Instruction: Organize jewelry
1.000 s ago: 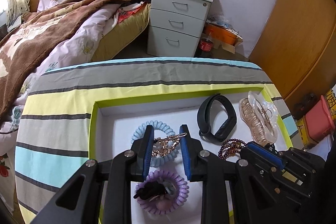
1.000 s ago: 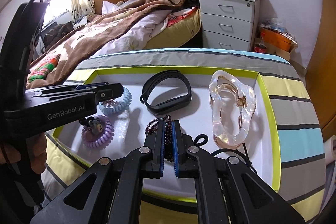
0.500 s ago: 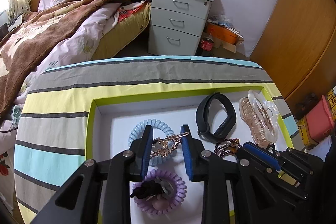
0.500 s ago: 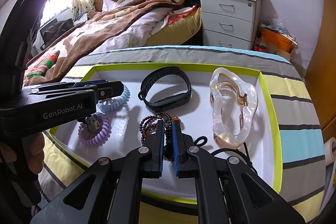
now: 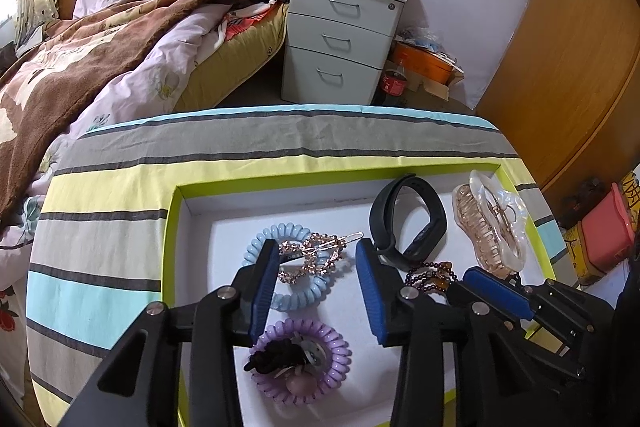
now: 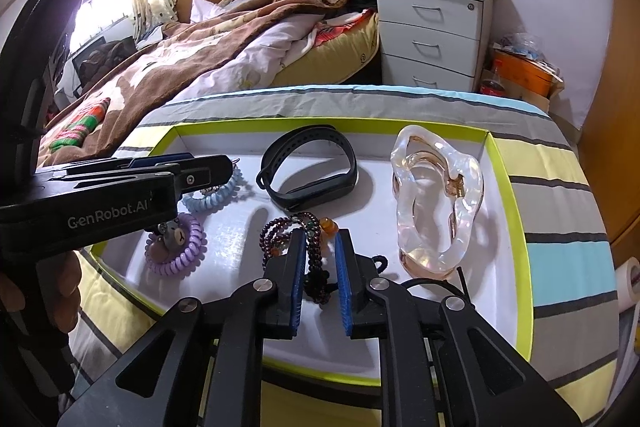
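A white tray with a lime rim holds the jewelry. My left gripper hangs over a blue coil hair tie with its jaws opening. A rose-gold hair clip lies between them on the coil, clear of the right pad. My right gripper also has its jaws opening. A dark beaded bracelet rests on the tray floor between them, with a gap at each pad. A purple coil tie, a black wristband and a clear claw clip lie nearby.
The tray sits on a striped cloth over a small table. A bed with a brown blanket and a white nightstand stand behind it. A wooden wardrobe is on the right. A person's hand grips the left tool.
Both pairs of jaws have widened. The hair clip now lies loose on the blue coil, and the bracelet sits free between the right pads. Neither hand has shifted.
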The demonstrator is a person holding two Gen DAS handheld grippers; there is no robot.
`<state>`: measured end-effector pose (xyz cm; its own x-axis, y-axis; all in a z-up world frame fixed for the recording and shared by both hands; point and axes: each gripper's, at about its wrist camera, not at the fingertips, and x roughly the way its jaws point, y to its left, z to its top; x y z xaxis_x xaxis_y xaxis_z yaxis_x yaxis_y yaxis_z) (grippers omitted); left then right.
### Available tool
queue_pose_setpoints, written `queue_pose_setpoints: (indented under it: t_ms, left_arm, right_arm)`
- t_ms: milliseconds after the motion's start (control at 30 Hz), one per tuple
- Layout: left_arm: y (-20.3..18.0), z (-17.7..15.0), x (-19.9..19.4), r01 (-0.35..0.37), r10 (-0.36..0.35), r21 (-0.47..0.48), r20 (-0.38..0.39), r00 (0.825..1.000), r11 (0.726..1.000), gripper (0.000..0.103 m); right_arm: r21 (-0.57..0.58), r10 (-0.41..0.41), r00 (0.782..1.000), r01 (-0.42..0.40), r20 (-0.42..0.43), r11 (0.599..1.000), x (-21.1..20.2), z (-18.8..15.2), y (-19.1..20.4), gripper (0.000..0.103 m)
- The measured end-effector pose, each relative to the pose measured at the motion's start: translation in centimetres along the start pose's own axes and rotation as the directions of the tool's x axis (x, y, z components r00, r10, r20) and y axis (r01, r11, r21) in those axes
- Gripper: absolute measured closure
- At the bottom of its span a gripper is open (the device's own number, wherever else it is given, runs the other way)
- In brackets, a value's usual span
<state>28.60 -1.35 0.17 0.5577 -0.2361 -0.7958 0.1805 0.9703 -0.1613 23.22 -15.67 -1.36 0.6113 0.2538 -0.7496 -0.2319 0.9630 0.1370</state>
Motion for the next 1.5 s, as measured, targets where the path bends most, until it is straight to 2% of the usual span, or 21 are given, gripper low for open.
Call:
queue_pose_setpoints:
  t_ms: [67,100,133,367,467,633,833,1000,1500]
  left_arm:
    - [0.0,0.0,0.0,-0.001,0.001,0.001,0.0,1.0,1.0,0.06]
    - [-0.1,0.0,0.0,-0.001,0.001,0.002,-0.001,1.0,1.0,0.059]
    - [-0.1,0.0,-0.1,-0.001,0.001,0.003,0.001,1.0,1.0,0.058]
    - [0.0,0.0,-0.4,-0.008,0.008,0.002,0.007,1.0,1.0,0.054]
    - [-0.1,-0.1,-0.8,-0.012,0.012,-0.001,0.011,1.0,1.0,0.053]
    - [-0.2,-0.5,-2.1,-0.017,0.017,-0.007,0.029,0.999,1.0,0.05]
    - [-0.5,-1.2,-4.2,-0.034,0.034,-0.009,0.056,0.998,0.999,0.048]
    - [-0.8,-2.2,-6.1,-0.05,0.051,-0.014,0.082,0.995,0.999,0.046]
    - [-1.9,-7.6,-11.1,-0.16,0.162,-0.021,0.139,0.977,0.987,0.045]
  right_arm:
    - [0.0,0.004,1.0,-0.004,0.002,1.0,0.0,0.0,0.0,0.081]
    - [0.001,0.003,1.0,-0.003,0.002,1.0,0.0,0.0,-0.1,0.073]
    - [0.002,0.005,1.0,-0.005,0.003,1.0,0.0,0.0,-0.2,0.069]
    - [0.004,-0.001,1.0,0.001,0.016,1.0,-0.5,0.0,-0.3,0.067]
    - [0.009,-0.004,1.0,0.004,0.021,1.0,-0.9,-0.1,-0.4,0.058]
    - [0.013,-0.014,0.999,0.014,0.036,1.0,-2.0,-0.3,-0.3,0.058]
    - [0.001,-0.085,0.993,0.086,0.075,0.996,-4.3,-0.9,0.6,0.058]
    - [0.005,-0.107,0.989,0.107,0.099,0.994,-6.2,-1.5,1.0,0.058]
    - [0.05,-0.147,0.975,0.141,0.165,0.989,-11.5,-4.8,1.9,0.058]
